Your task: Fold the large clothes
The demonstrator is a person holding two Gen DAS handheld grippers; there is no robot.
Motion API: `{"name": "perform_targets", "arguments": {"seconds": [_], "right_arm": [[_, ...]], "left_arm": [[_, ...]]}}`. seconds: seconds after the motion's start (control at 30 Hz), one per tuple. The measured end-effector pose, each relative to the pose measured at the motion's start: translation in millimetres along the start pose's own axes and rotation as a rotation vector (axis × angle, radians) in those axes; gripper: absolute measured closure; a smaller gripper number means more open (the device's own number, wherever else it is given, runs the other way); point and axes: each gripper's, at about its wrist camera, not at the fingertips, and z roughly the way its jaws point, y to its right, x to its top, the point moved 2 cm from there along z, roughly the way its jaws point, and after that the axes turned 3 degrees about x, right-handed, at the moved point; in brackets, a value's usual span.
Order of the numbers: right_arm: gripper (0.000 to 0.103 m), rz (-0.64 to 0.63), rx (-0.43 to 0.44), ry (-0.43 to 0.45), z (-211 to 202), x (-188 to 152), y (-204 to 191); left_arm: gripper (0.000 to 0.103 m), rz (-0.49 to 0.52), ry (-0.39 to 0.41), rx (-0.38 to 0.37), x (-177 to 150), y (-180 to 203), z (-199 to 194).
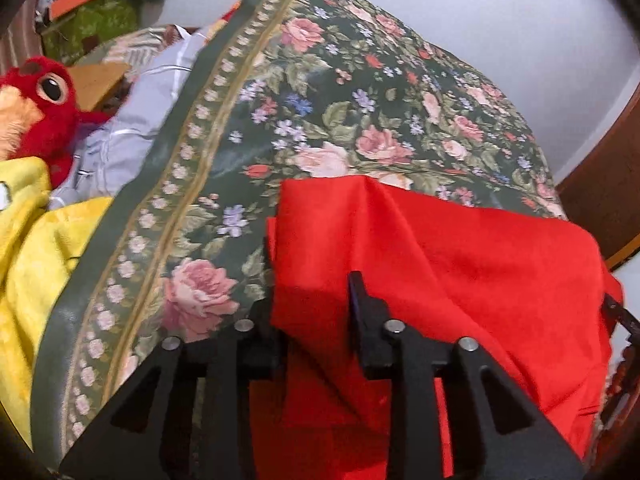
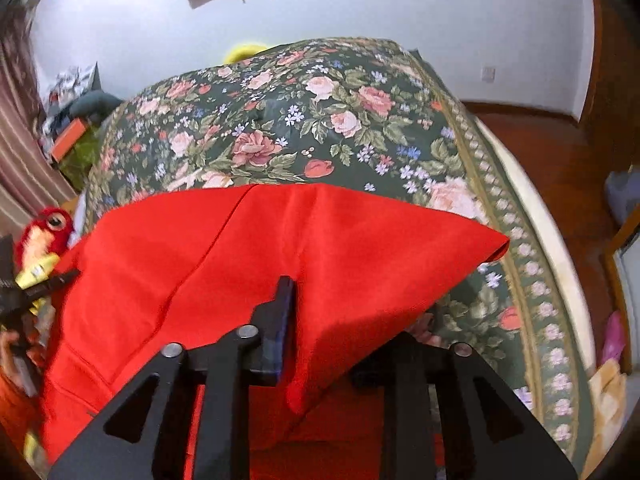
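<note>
A large red garment [image 1: 460,264] lies over the near part of a floral bedspread [image 1: 320,100]. My left gripper [image 1: 312,300] is shut on its left edge; the cloth drapes over and hides the left finger, and the right finger [image 1: 360,312] shows. In the right wrist view the same red garment [image 2: 240,248] fills the foreground. My right gripper [image 2: 348,320] is shut on its right corner; the left finger [image 2: 280,312] shows and the cloth covers the right one. The cloth hangs lifted between both grippers.
A red plush toy [image 1: 44,108], yellow cloth [image 1: 28,248] and a grey-white garment [image 1: 132,120] lie left of the bedspread. Wooden floor [image 2: 560,152] and white wall [image 2: 360,4] lie right of the bed. Clutter with an orange box [image 2: 68,136] stands at far left.
</note>
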Motion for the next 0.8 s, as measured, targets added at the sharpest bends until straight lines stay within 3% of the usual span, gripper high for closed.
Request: {"name": "perform_targets", "arguments": {"seconds": [0.17,0.37,0.43,0.5,0.6,0.8], "right_arm": [[0.059,-0.012,-0.045,-0.003,-7.9,-10.2,-4.6],[0.048,0.033,-0.038,-0.013,-30.9,-24.1,-5.6],[0.047,0.047,-0.024,-0.015,-43.9,-29.1,-6.0],[0.046,0.056,-0.018,-0.024,-55.2,-33.4,-8.0],[0.043,0.060,-0.024,-0.028,-74.3,-40.5,-12.5],[0.029,0.028,-0.035,-0.012,-126.7,-62.5,-25.9]], "left_arm": [[0.071,0.009,0.024,0.056,-10.4,-0.9,-12.0],[0.071,0.133,0.031,0.124,-30.8,8.4,-38.3],[0.070,0.165,0.031,0.126,-39.9,10.2,-50.9],[0.060,0.188,0.027,0.123,-50.0,11.0,-65.8],[0.059,0.214,0.030,0.115,-62.8,11.9,-91.9],[0.046,0.209,0.053,0.087,-84.9,7.7,-156.1]]}}
